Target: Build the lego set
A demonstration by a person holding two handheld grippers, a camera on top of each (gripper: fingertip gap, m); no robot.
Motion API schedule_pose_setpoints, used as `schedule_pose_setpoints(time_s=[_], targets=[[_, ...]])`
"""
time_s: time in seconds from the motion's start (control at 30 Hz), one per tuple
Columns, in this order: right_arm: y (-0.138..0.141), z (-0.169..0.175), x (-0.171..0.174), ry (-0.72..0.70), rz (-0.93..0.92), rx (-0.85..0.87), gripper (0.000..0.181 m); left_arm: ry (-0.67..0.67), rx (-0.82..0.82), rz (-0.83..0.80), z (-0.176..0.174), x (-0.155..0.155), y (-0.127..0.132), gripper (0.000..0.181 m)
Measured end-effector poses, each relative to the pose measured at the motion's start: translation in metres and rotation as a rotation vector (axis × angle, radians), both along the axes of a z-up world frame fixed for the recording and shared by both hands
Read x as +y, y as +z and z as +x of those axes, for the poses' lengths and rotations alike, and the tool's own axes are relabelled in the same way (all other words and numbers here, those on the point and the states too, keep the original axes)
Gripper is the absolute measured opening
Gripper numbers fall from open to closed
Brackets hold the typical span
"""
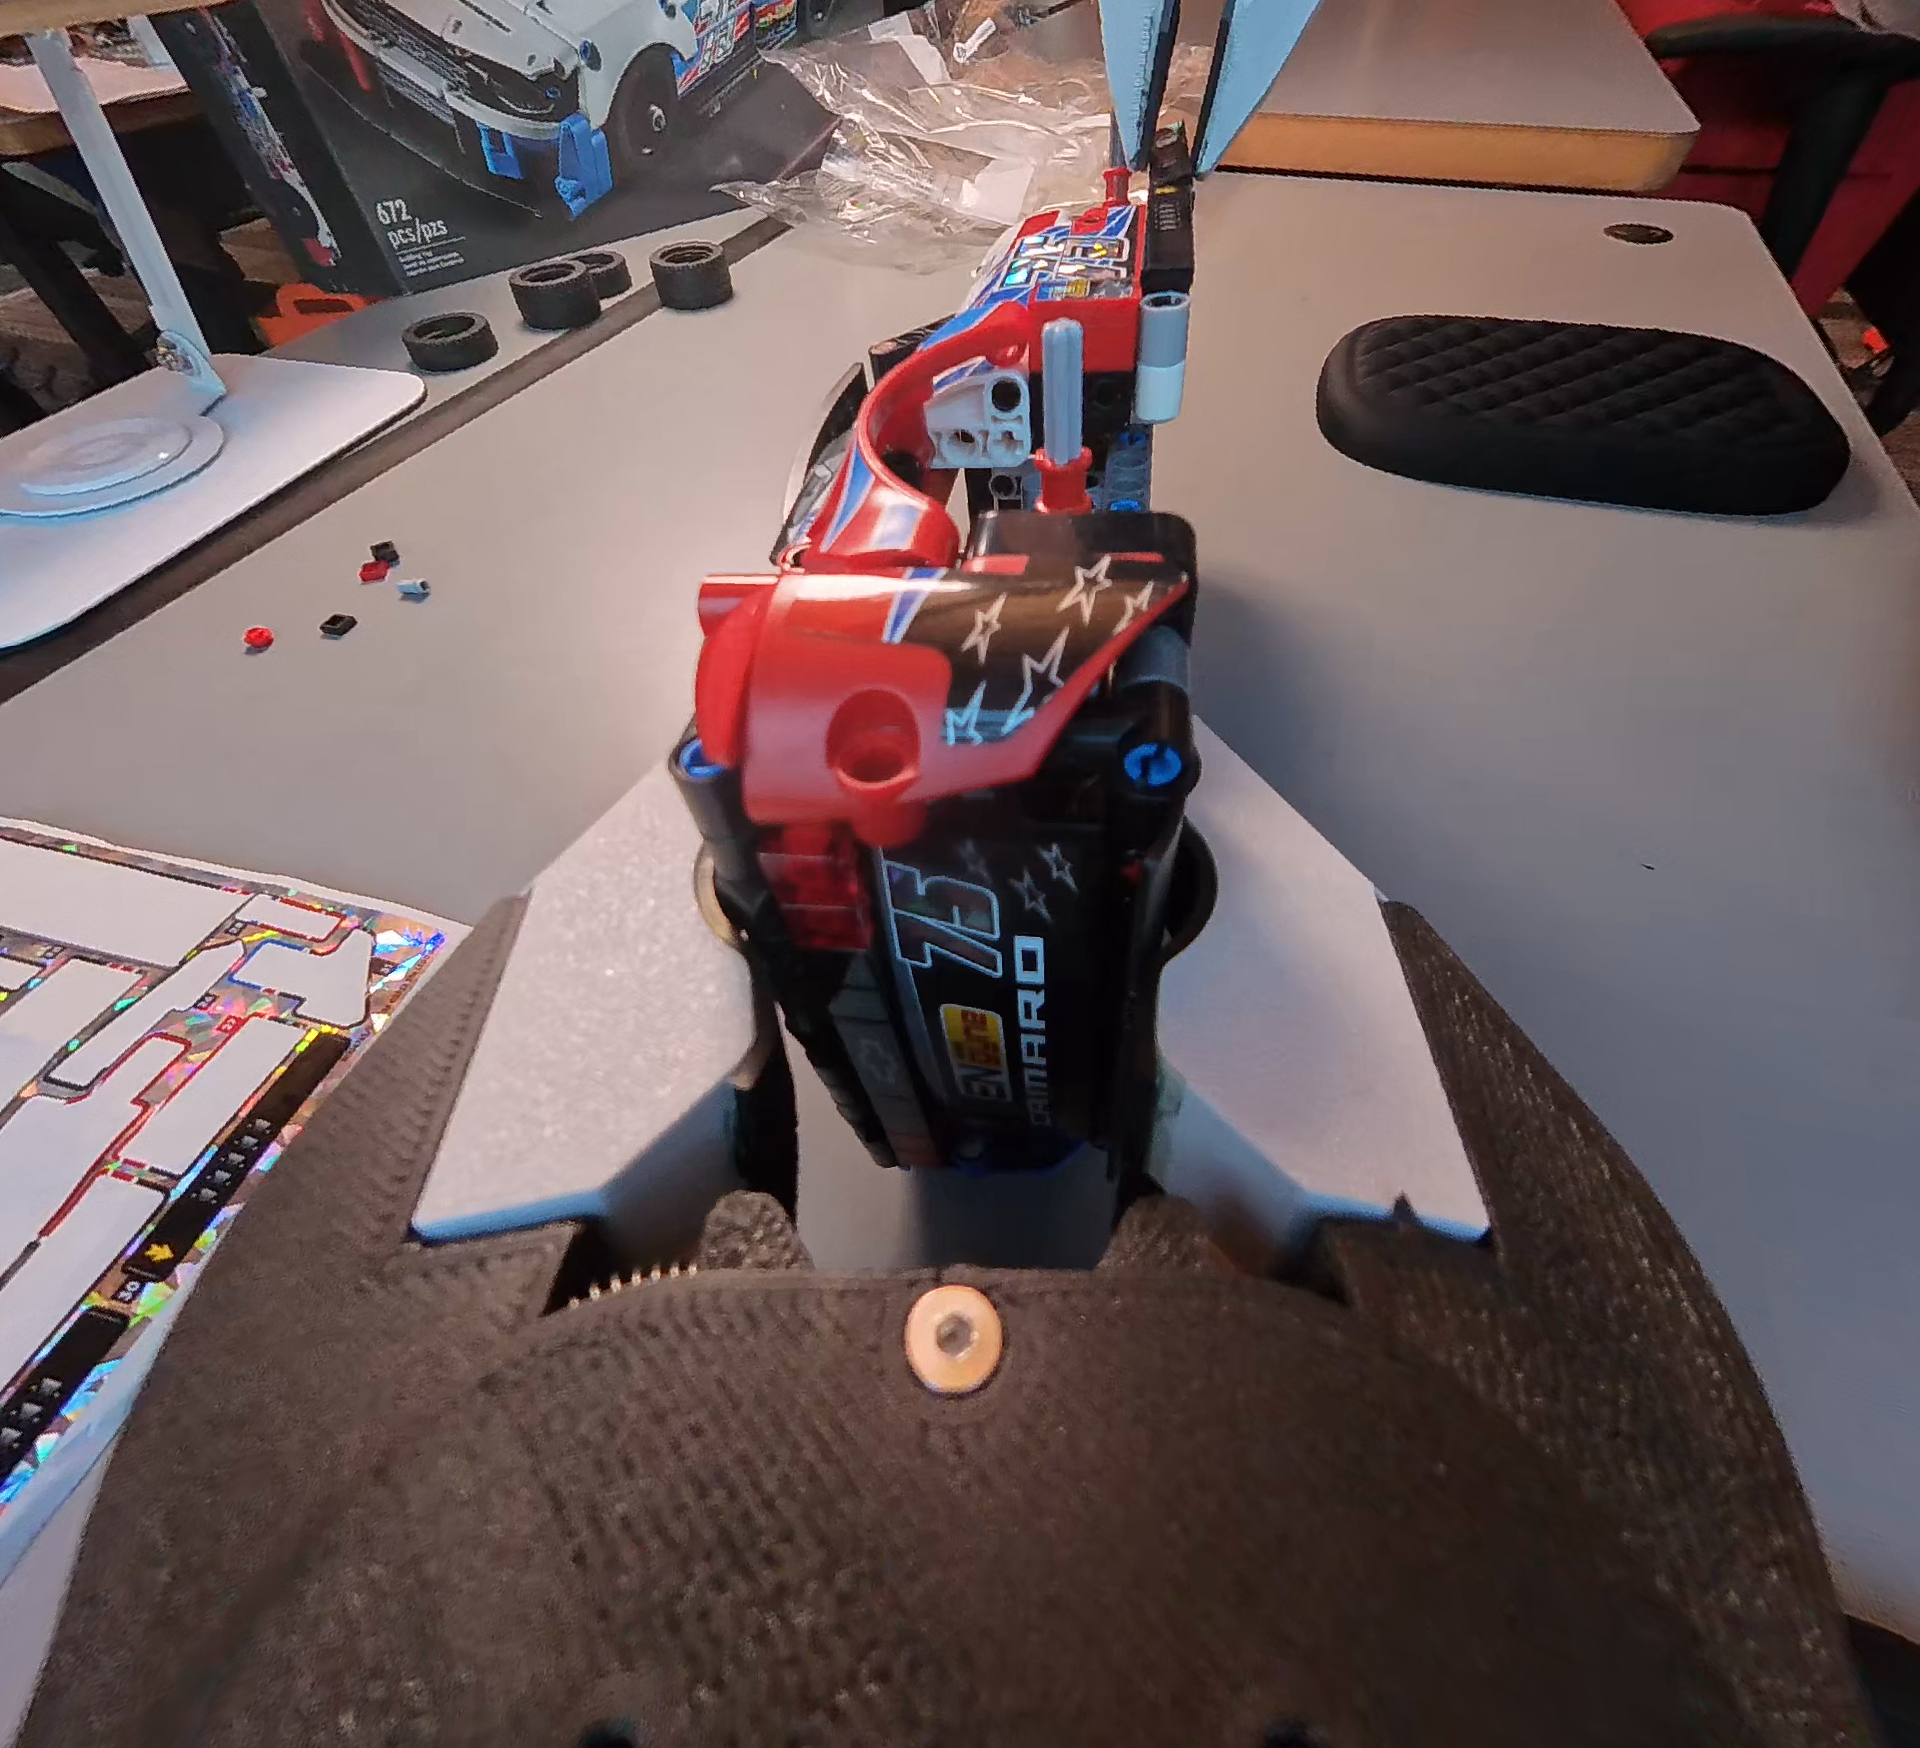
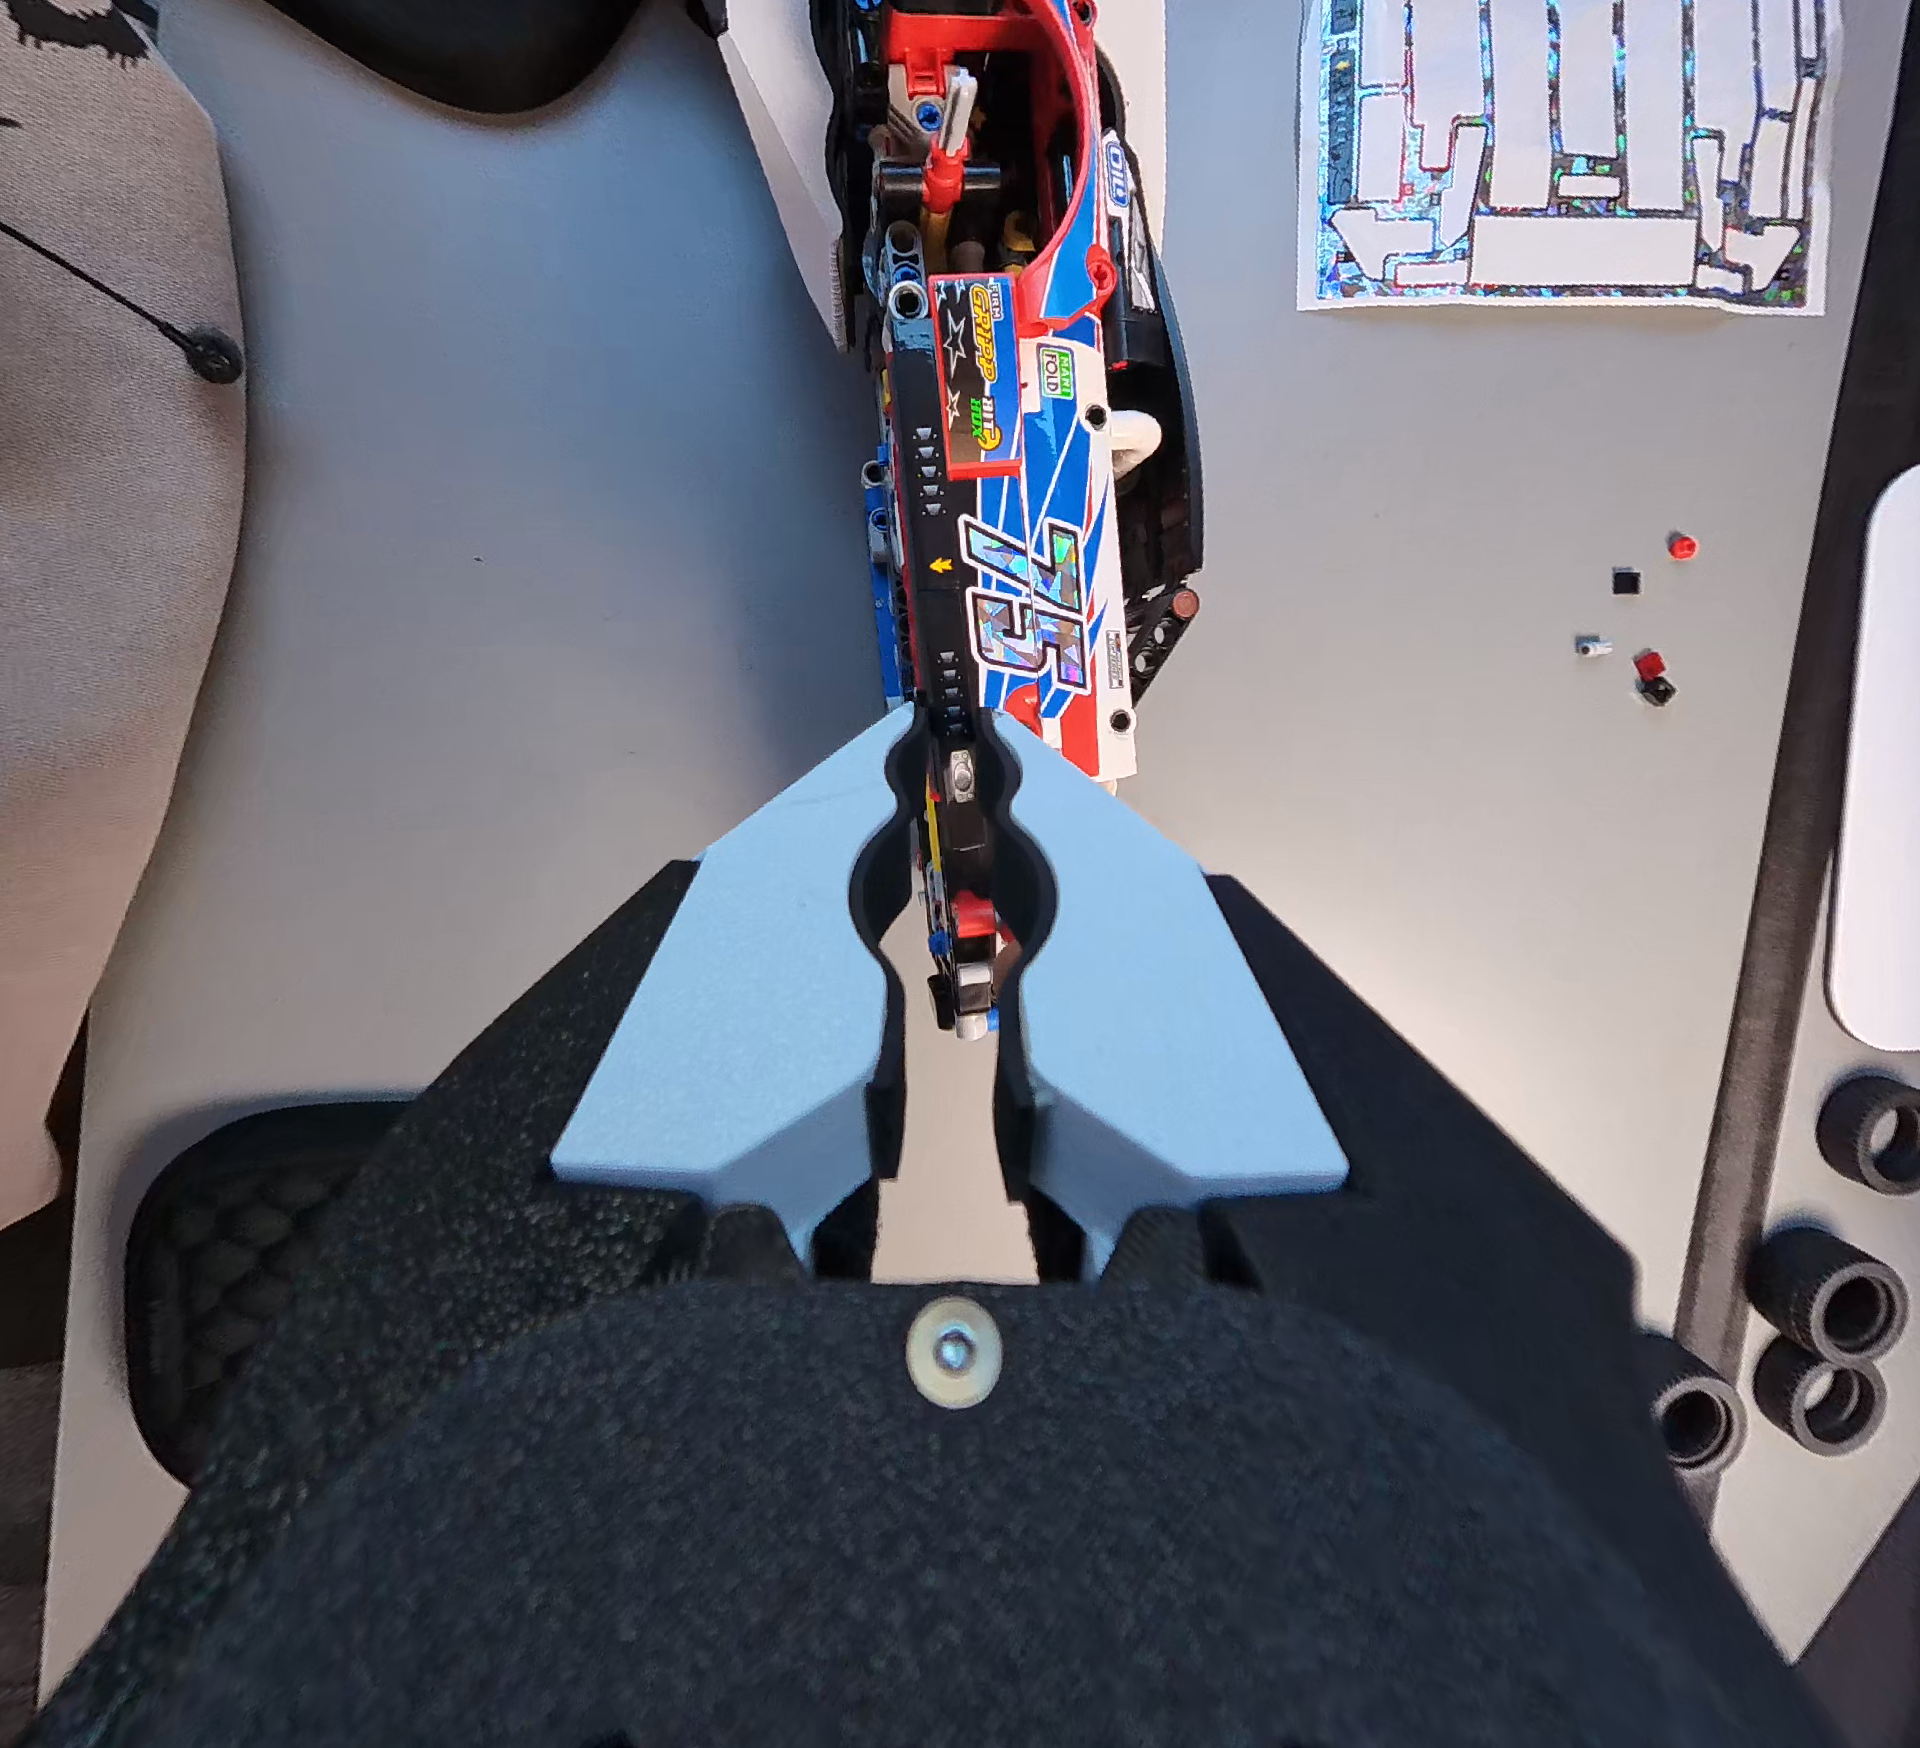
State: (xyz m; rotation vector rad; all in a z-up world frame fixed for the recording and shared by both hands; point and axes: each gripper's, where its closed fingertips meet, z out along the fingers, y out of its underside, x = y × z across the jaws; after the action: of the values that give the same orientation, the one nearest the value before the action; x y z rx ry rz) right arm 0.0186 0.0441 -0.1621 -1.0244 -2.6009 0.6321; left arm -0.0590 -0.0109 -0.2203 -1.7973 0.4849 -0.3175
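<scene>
Evidently mid-assembly, wheels not yet fitted
Gripped car body (image 1: 966, 763) at both ends: left tool (image 1: 951, 950) clamped on one, right tool (image 2: 951, 763) pinched narrow on other; tyres (image 1: 566, 290) waiting on tabletop (image 1: 1351, 659)

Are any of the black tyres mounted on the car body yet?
No. In the left wrist view, the four black tyres lie loose on the table near the box, apart from the car body held by both tools.

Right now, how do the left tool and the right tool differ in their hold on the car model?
The left tool grips the red-and-black end of the lego car model, fingers spread wide. The right tool pinches a thin black side strip at the white-and-blue end, fingers nearly together. Both are shut on the car, holding it above the grey table.
</scene>
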Motion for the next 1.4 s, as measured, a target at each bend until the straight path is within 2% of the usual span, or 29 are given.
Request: schedule_pose_setpoints(time_s=[0.4,1.4], targets=[[-0.0008,-0.0013,0.0012,-0.002,0.094,0.025,0.006,0.001,-0.008,-0.007,-0.0004,-0.0001,-0.0004,0.076],[0.004,-0.0018,0.0012,0.004,0.069,0.036,0.011,-0.005,-0.002,-0.003,0.0006,-0.0008,-0.0001,0.076]])
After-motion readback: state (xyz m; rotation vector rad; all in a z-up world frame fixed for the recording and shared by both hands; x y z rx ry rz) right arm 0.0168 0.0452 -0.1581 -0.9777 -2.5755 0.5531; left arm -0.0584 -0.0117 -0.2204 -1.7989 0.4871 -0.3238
